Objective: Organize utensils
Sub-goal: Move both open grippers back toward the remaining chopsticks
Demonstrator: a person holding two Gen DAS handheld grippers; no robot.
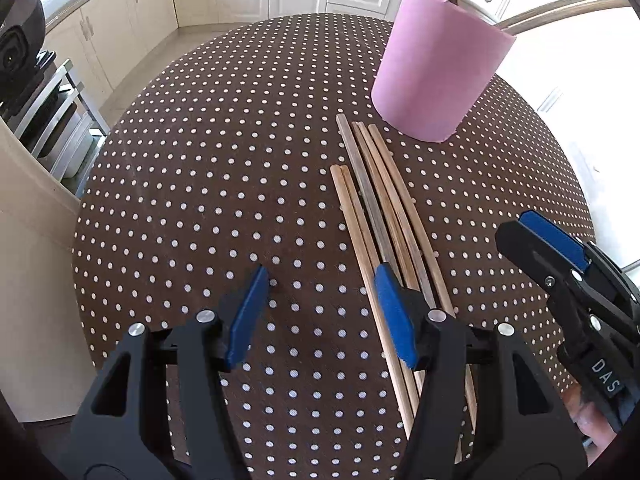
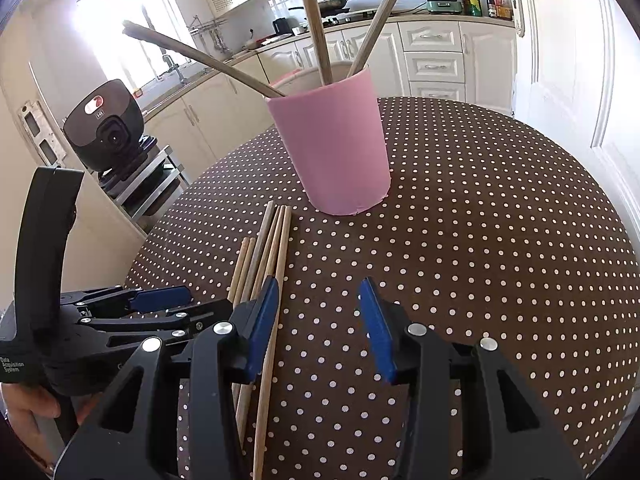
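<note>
Both grippers hung released over the dotted table (image 1: 200, 168): the left gripper (image 1: 320, 312) and right gripper (image 2: 318, 320) gripped nothing. The chopsticks (image 1: 384, 216) lay bundled at the pink cup's (image 1: 436, 68) six o'clock, three sticks (image 2: 316, 32) standing inside it.

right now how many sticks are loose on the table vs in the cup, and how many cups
sticks on table: 6
sticks in cup: 3
pink cup: 1
total: 10
</note>
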